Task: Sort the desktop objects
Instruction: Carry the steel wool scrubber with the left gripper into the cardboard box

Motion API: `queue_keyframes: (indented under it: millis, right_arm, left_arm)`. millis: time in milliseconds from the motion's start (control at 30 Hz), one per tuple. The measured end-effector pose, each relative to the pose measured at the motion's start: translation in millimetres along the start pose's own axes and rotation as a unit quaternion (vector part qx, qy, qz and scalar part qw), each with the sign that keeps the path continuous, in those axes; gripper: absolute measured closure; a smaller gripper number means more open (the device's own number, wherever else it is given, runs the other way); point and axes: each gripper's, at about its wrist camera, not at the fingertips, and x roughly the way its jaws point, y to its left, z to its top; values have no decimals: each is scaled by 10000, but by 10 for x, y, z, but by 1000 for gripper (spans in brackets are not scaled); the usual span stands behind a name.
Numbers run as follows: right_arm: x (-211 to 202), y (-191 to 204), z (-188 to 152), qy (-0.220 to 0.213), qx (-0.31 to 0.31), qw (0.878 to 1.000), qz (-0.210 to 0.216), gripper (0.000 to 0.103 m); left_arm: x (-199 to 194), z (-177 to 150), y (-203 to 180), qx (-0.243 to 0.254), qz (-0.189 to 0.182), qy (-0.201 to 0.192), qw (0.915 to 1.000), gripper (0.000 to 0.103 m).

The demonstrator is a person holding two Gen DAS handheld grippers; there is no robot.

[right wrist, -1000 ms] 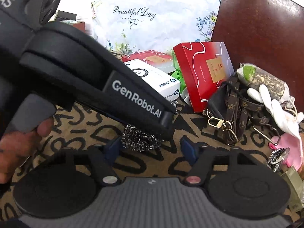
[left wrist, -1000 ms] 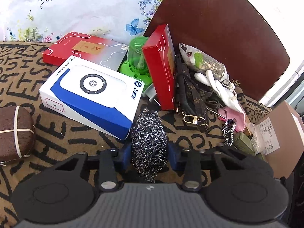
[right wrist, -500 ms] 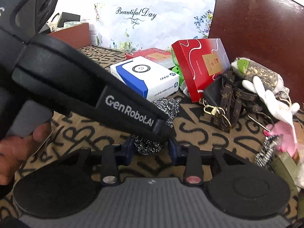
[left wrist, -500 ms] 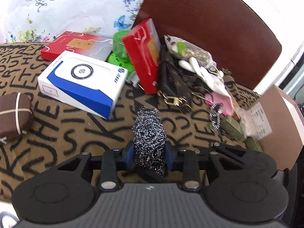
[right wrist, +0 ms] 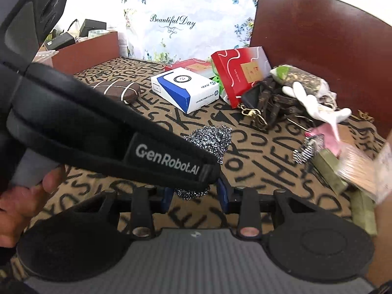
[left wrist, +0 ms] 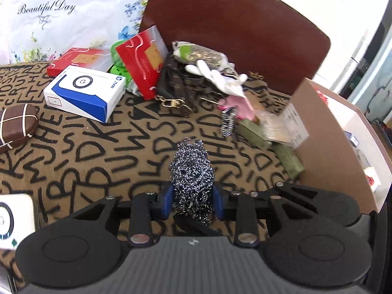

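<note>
Left gripper (left wrist: 191, 202): its two blue pads squeeze a steel wool ball (left wrist: 192, 181) from both sides. The ball sticks up out of the pads, off the cloth.

Right gripper (right wrist: 194, 194): its jaws have just been closing. A bit of the same steel wool ball (right wrist: 213, 139) sits between its blue pads, but the left tool covers most of it. I cannot tell if these pads press on the ball.

What could go wrong: the ball is springy and soft. If both tools tug different ways, it may stretch, pop out and roll on the cloth. The two tools are very close and could bump.

Hand pose: both tools tilt down toward the table, one crossing in front of the other. In the right view a hand (right wrist: 19, 201) grips the left tool's handle at the left edge.

Table cloth (left wrist: 103, 161): brown with big black letters, under the ball.

Cardboard box (left wrist: 325, 132): open, at the right, near the ball. It looks like a good place to drop it, but that is my guess.

Brown pouch (left wrist: 17, 125): at the left, well apart from the ball.

Blue and white box (left wrist: 85, 93): farther back, left of middle.

Red box (left wrist: 144, 58): leaning up behind it, next to a green thing (left wrist: 117, 61).

Brown strap bag (left wrist: 178, 83): beside the red box, with a white glove (left wrist: 218, 78) on the pile.

Far back: a flowery bag (left wrist: 61, 12) and a dark brown board (left wrist: 232, 29).
</note>
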Motion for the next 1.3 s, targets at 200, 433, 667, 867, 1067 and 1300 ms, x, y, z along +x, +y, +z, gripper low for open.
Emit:
queue_keyframes:
  millis: [200,433,667,867,1067,1300]
  right_arm:
    - [-365,29,-90,-150,37,9998,-112,66]
    - [-737,15,-178,-363,118,9988,-299,66]
    - [-1069,-55,-246,-602,212,9966,-517,66]
    - [-1323,-120,-307,-793,273,9943,-663,66]
    - [-1536,-199,-340,-976,326,9913,-823,66]
    - [-1716,-366,-388,-1120,391,9866,-1118,66]
  left_arm:
    - [-256,-132,-266,164,-37,-165,9997,69]
    - [-477,-221,-584,481,-94,-344,9982,69]
    - [-644,-269,-878,775,-199,-541,9953,69]
    - [-761,-298,-1109,990,-268,-700,9923,69]
    - [-826,-299,-1330,1199,-348,-846,9886,69]
    - [-803,-249,-1599,1384,-568,-905,9846,68]
